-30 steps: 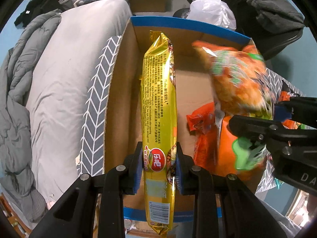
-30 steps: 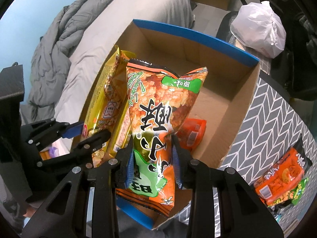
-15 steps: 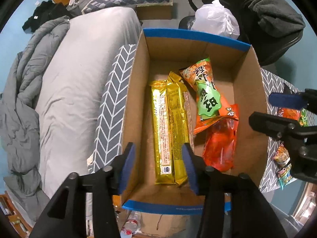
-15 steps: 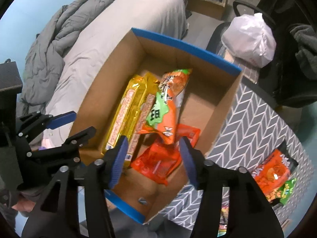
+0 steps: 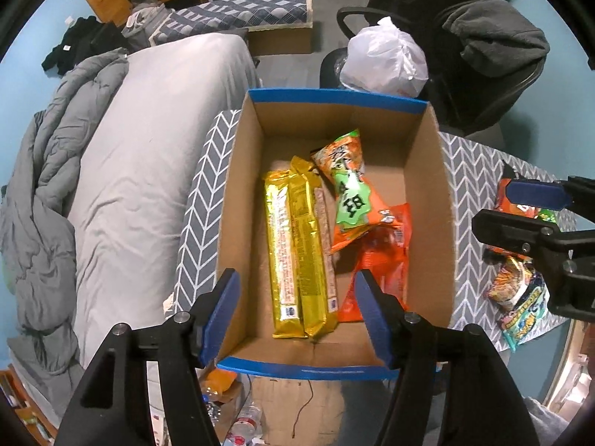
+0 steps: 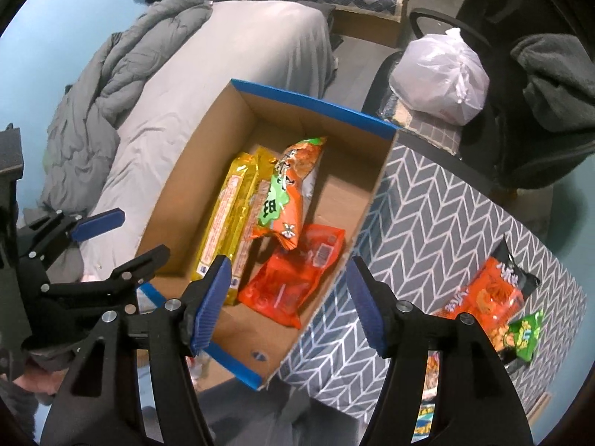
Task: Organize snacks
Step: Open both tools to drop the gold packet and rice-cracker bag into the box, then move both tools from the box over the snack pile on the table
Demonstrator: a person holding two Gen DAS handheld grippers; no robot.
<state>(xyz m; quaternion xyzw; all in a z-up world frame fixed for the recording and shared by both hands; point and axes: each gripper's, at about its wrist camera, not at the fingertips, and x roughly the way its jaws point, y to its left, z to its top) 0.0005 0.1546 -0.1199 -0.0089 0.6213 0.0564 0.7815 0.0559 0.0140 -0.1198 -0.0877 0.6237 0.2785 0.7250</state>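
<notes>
Under orange-green bag (image 5: 349, 193), red packet (image 5: 375, 271) half-hidden

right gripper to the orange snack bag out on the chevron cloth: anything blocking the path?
Nothing visible. The right gripper is open and empty above the cardboard box's near corner. The orange snack bag lies to its right on the chevron cloth, uncovered, with only bare cloth between. A green packet touches its far side.

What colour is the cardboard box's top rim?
Blue, on the cardboard box; clearest in the left wrist view.
</notes>
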